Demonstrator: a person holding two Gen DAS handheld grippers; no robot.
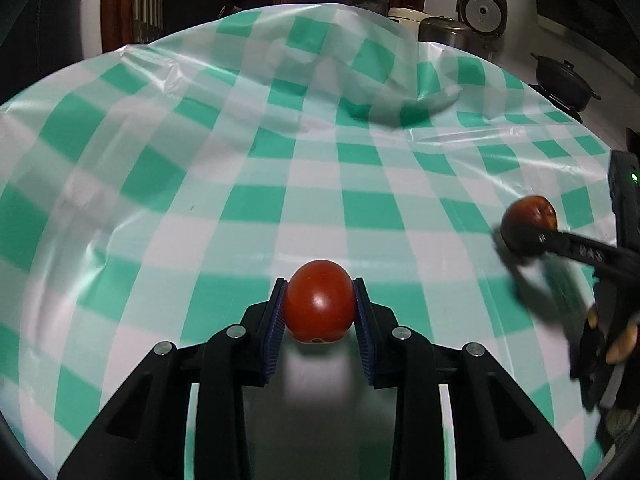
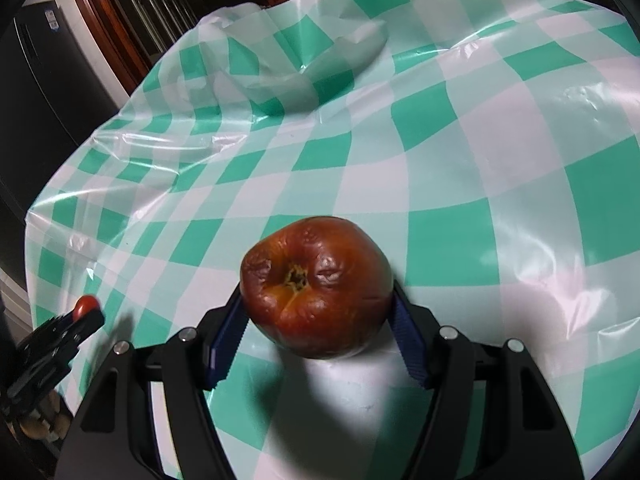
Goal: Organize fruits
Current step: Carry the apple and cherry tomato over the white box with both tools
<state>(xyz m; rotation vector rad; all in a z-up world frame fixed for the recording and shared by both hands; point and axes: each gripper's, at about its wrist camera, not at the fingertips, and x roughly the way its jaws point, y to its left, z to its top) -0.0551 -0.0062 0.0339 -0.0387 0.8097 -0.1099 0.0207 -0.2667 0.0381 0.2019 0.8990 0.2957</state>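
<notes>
My left gripper (image 1: 319,306) is shut on a small smooth red tomato (image 1: 320,305), held just above the green and white checked tablecloth (image 1: 256,168). My right gripper (image 2: 318,312) is shut on a larger dark red wrinkled fruit (image 2: 316,286) with its stem pit facing the camera. In the left wrist view the wrinkled fruit (image 1: 528,226) and the right gripper (image 1: 536,240) show at the right edge. In the right wrist view the tomato (image 2: 86,306) and the left gripper (image 2: 86,314) show at the far left, near the table's edge.
The plastic tablecloth (image 2: 500,160) is rumpled into a raised fold at the far side (image 1: 380,92). Beyond the table stand a metal pot (image 1: 442,30), a rice cooker (image 1: 482,10) and a black pot (image 1: 562,78). A dark cabinet (image 2: 44,64) stands to the left.
</notes>
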